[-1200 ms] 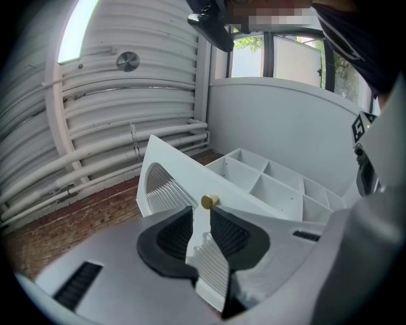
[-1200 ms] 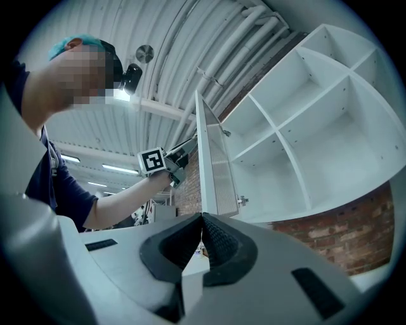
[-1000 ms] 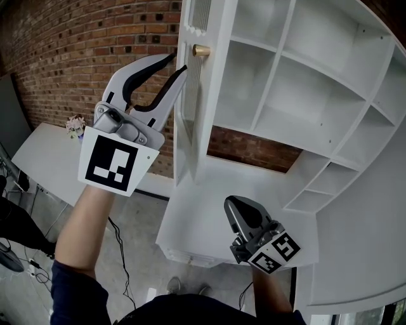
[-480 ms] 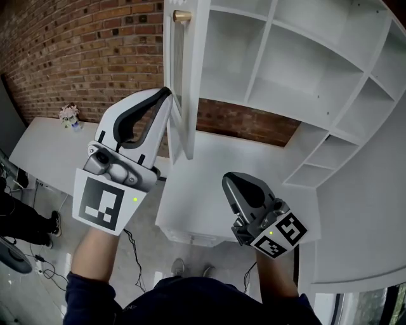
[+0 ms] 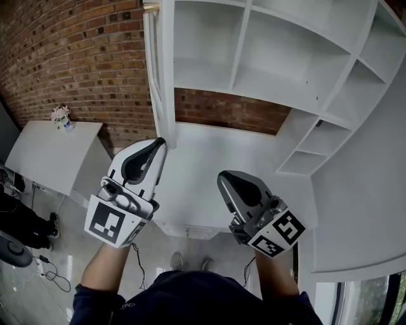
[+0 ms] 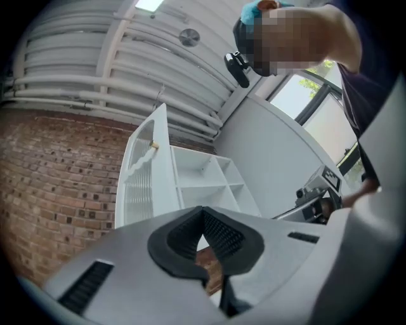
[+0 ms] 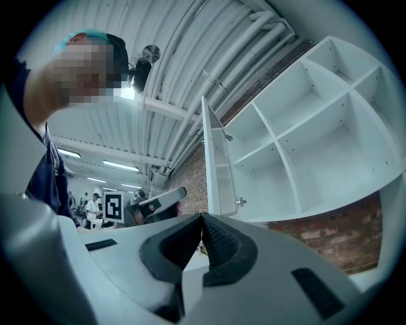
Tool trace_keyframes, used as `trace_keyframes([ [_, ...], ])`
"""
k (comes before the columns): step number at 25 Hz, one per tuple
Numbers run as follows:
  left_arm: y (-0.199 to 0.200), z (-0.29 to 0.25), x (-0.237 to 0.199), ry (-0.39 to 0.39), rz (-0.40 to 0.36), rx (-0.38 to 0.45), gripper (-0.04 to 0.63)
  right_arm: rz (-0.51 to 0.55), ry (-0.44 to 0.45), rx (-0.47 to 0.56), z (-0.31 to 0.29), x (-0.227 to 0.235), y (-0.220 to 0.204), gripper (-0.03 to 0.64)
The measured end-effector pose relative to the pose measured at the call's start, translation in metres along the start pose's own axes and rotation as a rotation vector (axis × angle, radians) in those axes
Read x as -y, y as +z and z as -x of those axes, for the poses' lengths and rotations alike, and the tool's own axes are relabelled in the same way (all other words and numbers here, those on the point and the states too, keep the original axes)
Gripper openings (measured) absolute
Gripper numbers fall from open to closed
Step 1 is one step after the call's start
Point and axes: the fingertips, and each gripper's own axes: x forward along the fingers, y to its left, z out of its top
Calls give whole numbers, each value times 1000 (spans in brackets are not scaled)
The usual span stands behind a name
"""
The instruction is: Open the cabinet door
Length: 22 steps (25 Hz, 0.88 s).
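Cabinet door: the tall white panelled cabinet door (image 5: 158, 76) stands swung well out from the white open-shelved cabinet (image 5: 240, 38), hinged on that cabinet's left side. Its thin edge is turned toward the person.
Knob: the small round brass knob (image 5: 151, 7) sits high on the door, at the very top of the head view. It is well above both grippers and nothing touches it.
Shelves: the bare white compartments are fully exposed, with red brick wall (image 5: 76, 63) showing behind and under them.
Left gripper: the grey-and-white left gripper (image 5: 160, 145) hangs low in front of the white counter (image 5: 209, 165), below the foot of the door and apart from it. Its jaws have just been closing and now meet pad to pad with nothing between them.
Right gripper: the matching right gripper (image 5: 222, 176) is held beside it at about the same height. Its jaws are also closed together and empty, pointing up toward the shelves.
Step in hand: I'd say the opening itself is done. The door is clear of the shelves, and both tools look parked away from it.
Next move: little seems called for. If the door should go wider, the left gripper would have to spread its jaws, reach up and close on the knob again.
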Motion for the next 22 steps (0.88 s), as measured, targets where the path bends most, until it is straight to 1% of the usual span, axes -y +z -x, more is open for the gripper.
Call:
trace_keyframes([
  [5, -36, 6, 25, -1, 60, -57, 7, 2, -7, -9, 11, 3, -3, 26],
  [9, -61, 8, 45, -38, 63, -113, 6, -8, -20, -12, 21, 11, -6, 25],
  [17, -81, -3, 70, -102, 119, -125, 6, -20, -41, -26, 30, 24, -13, 25],
  [22, -96, -6, 69, -104, 134, -151, 6, -35, -58, -45, 32, 32, -23, 25],
])
